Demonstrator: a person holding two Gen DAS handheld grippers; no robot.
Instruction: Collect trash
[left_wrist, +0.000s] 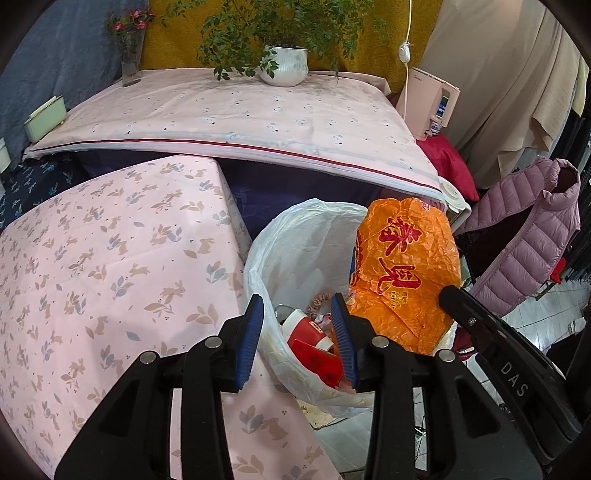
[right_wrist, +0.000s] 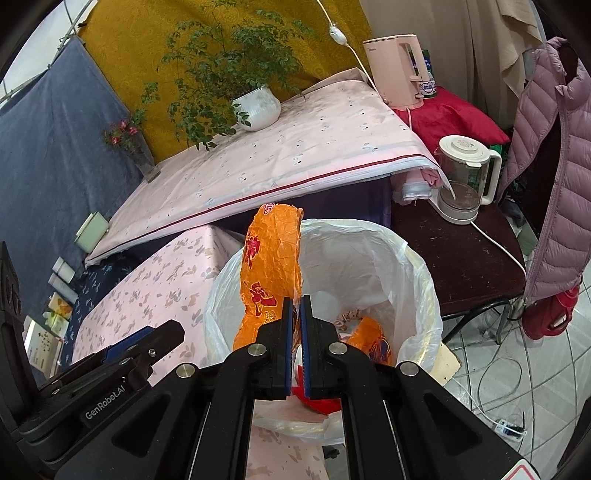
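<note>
A bin lined with a white plastic bag (left_wrist: 295, 236) (right_wrist: 417, 280) stands beside the pink rabbit-print table. Inside lie a red and white carton (left_wrist: 314, 347) and other scraps. My right gripper (right_wrist: 295, 301) is shut on an orange crinkled bag with red characters (right_wrist: 269, 258), holding it upright over the bin's left rim. The same orange bag (left_wrist: 402, 273) fills the bin's right side in the left wrist view, with the right gripper's arm (left_wrist: 491, 328) beside it. My left gripper (left_wrist: 297, 301) is open and empty, just above the bin's near rim.
A pink rabbit-print table (left_wrist: 92, 266) lies left of the bin. Behind is a higher covered table with a potted plant (left_wrist: 284, 62) and flower vase (left_wrist: 131, 55). A glass kettle (right_wrist: 465, 177) sits on a dark stool; a pink puffer jacket (right_wrist: 554, 162) hangs at right. Cables lie on the tiled floor.
</note>
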